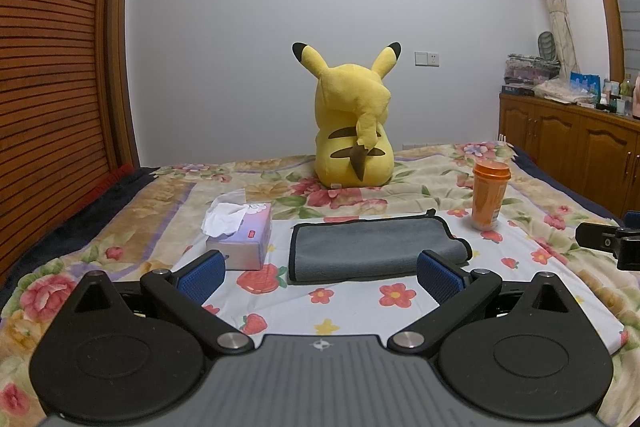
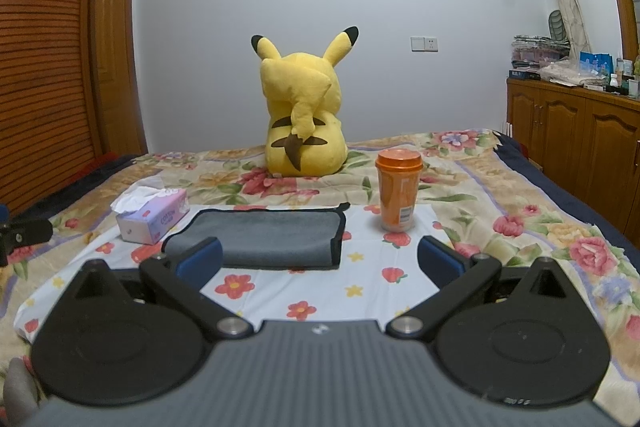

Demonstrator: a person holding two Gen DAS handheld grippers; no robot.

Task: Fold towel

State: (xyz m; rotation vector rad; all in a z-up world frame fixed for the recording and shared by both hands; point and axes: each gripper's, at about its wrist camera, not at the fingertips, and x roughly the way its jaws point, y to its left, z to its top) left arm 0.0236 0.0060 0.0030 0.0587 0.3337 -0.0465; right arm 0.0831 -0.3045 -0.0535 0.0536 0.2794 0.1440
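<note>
Left wrist view: left gripper (image 1: 320, 277) hovering low over the bed, jaws spread wide, grasping nothing.
Towel: grey microfibre towel with black trim (image 1: 372, 253) lying flat on the white flower-print cloth (image 1: 352, 311), already doubled over, right end slightly rumpled, just ahead of the blue pads (image 1: 202, 277).
Neighbours: purple tissue box (image 1: 244, 239) just left of towel; orange lidded cup (image 1: 489, 197) near its right far corner; yellow plush toy (image 1: 352, 131) well behind.
Right wrist view: right gripper (image 2: 320, 261) also released, jaws apart, empty; towel (image 2: 276, 235) ahead and left of centre.
Step in hand: likely reaching for 2 corners for the next fold.
Doing it well: approach low, pinch all layers at the trim, 1 corner per gripper, lift evenly, keep clear of cup and tissue box, lay edges flush.
</note>
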